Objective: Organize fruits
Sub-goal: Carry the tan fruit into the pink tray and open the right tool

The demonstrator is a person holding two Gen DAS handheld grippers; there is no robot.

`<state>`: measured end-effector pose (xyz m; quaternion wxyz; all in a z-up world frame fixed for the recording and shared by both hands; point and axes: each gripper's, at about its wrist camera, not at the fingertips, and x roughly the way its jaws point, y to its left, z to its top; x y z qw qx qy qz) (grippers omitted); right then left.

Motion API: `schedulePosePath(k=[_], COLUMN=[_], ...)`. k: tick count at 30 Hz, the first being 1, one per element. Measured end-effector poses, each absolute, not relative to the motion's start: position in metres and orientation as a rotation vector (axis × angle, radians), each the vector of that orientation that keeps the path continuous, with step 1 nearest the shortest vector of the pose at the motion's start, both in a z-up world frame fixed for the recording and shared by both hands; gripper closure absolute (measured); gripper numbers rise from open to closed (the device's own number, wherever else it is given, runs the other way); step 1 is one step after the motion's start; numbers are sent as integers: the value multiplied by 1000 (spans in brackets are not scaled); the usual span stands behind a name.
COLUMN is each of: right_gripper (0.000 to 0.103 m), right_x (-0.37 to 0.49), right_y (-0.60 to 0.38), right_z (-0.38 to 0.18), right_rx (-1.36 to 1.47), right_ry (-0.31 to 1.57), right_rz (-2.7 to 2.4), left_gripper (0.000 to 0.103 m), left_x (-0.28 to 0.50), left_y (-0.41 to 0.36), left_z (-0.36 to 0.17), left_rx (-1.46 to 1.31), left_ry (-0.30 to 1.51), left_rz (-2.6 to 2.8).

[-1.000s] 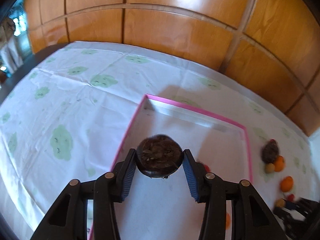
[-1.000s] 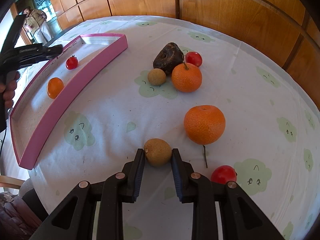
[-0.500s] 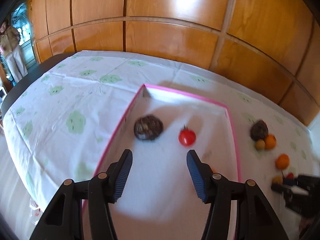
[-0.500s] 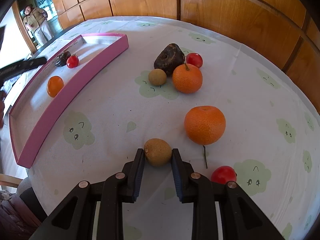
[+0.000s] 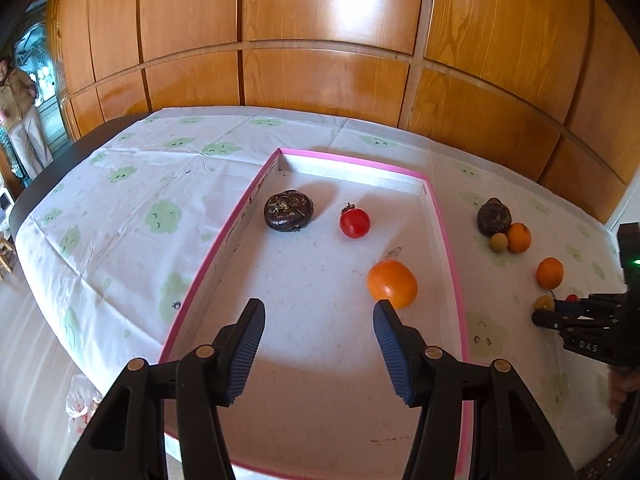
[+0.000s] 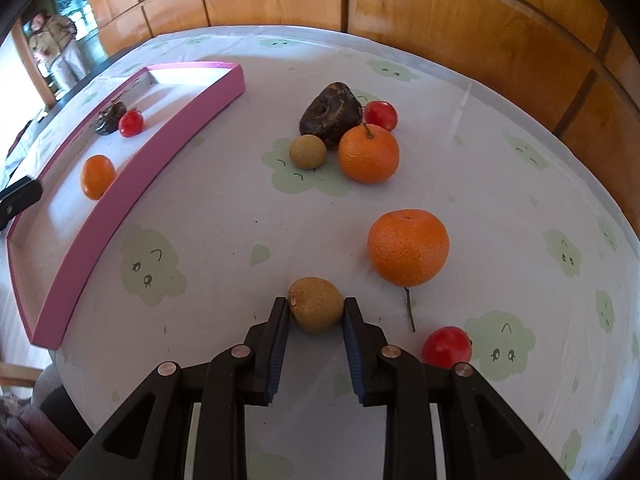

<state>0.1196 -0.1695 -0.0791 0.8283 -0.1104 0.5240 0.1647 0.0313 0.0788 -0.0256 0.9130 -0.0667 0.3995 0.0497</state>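
A pink-rimmed tray [image 5: 448, 240] holds a dark brown round fruit [image 5: 289, 211], a small red fruit [image 5: 354, 222] and an orange [image 5: 392, 284]. My left gripper [image 5: 319, 314] hangs open above the near half of the tray, nothing between its blue pads. In the right wrist view my right gripper [image 6: 316, 310] is shut on a small tan fruit [image 6: 315, 304] that rests on the tablecloth. Beside it lie an orange [image 6: 408, 252] and a red fruit [image 6: 446, 346]. Farther off sit a dark fruit [image 6: 331, 114], a tan fruit [image 6: 307, 152], an orange [image 6: 368, 153] and a red fruit [image 6: 381, 115].
The round table wears a white cloth with green cloud prints [image 6: 152, 264]. Wood panelling [image 5: 320, 72] runs behind it. A person [image 6: 56, 36] stands in the far left doorway. The table edge drops away at the left and near sides.
My left gripper let go of the dark brown fruit, which now lies in the tray, and drew back toward the tray's near end. The right gripper stayed shut on the tan fruit.
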Motion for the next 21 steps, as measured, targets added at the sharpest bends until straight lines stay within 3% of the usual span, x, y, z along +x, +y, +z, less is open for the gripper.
schedulePosePath(k=[21], right_gripper=[77], right_x=[116], right_y=[-114], right_z=[-50], right_rx=[-44], right_ry=[1076], right_rz=[357], left_gripper=[46], left_x=[1], left_y=[98], left_z=[-26], left_rx=[-165], left_ry=[744], left_rz=[104])
